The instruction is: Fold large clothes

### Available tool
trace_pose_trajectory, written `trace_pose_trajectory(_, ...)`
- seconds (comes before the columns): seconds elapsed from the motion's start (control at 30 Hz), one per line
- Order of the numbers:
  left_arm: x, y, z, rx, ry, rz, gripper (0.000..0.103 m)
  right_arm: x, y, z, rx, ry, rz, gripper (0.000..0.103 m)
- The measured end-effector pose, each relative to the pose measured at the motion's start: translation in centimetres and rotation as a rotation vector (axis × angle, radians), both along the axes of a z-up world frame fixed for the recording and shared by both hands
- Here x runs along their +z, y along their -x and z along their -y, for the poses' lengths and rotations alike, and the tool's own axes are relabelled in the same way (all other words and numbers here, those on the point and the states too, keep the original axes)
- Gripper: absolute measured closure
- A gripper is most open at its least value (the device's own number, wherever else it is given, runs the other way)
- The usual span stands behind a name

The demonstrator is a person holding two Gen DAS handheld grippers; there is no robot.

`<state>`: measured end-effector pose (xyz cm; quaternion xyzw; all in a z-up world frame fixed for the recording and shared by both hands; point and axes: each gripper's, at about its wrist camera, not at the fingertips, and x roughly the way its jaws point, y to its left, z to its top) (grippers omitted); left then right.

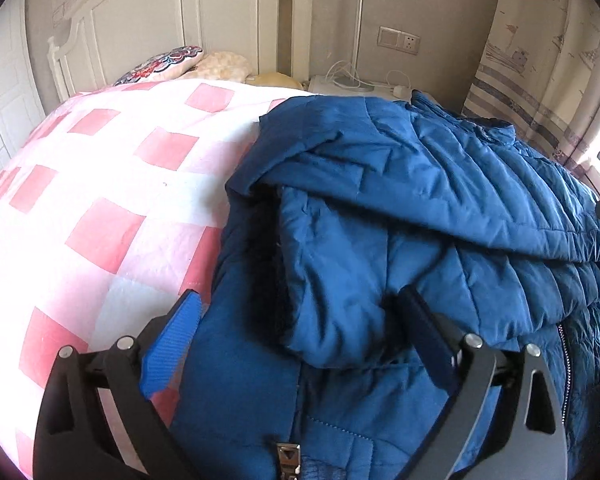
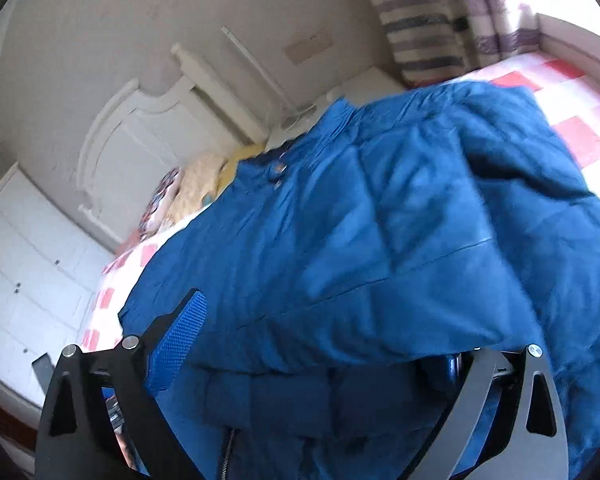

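Lying on the pink-and-white checked quilt (image 1: 100,184), the blue quilted padded jacket (image 1: 400,208) fills 3 o'clock. Left gripper (image 1: 300,320) spread apart. Right gripper (image 2: 320,344) apart, jacket fabric draped between.

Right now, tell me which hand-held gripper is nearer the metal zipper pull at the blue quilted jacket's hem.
Left. The left hand-held gripper stands open straddling the jacket right above the zipper pull. The right hand-held gripper is open over another jacket fold; no pull shows there.
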<state>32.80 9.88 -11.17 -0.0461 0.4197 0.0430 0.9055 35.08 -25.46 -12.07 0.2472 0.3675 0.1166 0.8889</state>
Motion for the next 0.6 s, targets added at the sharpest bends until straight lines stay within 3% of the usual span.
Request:
trace_pose_trajectory(0.1, -0.2, 0.0, -0.2, 0.002, 0.013, -0.003, 0.004, -0.2, 0.5, 1.7, -0.058, -0.061, 0.011, 0.012)
trace_pose_trajectory(0.2, -0.4, -0.1, -0.6, 0.002, 0.022, -0.006, 0.004, -0.5, 1.9, 3.2, -0.114, -0.122, 0.026, 0.032)
trace_pose_trajectory(0.23, -0.4, -0.1, -0.6, 0.002, 0.022, -0.006, 0.004, -0.7, 2.1, 3.3, -0.116, -0.121, 0.030, 0.044)
trace_pose_trajectory(0.33, -0.4, -0.1, -0.6, 0.001, 0.023, -0.006, 0.004, 0.6, 2.6, 2.5, -0.099, -0.033, 0.080, 0.067)
trace_pose_trajectory(0.4, -0.4, -0.1, -0.7, 0.002, 0.026, -0.006, 0.004, 3.0, 3.9, 2.1, -0.101, 0.007, 0.187, 0.070)
trace_pose_trajectory(0.47, -0.5, -0.1, -0.9, 0.002, 0.032, -0.008, 0.003, 4.4, 4.2, 2.1, -0.115, 0.022, 0.234, 0.070)
trace_pose_trajectory(0.53, -0.5, -0.1, -1.0, 0.001, 0.034, -0.009, 0.003, 4.3, 3.6, 2.2, -0.107, 0.061, 0.190, 0.070)
trace_pose_trajectory(0.6, -0.5, -0.1, -1.0, 0.001, 0.033, -0.009, 0.003, 2.5, 2.1, 1.9, -0.098, 0.140, 0.055, 0.069)
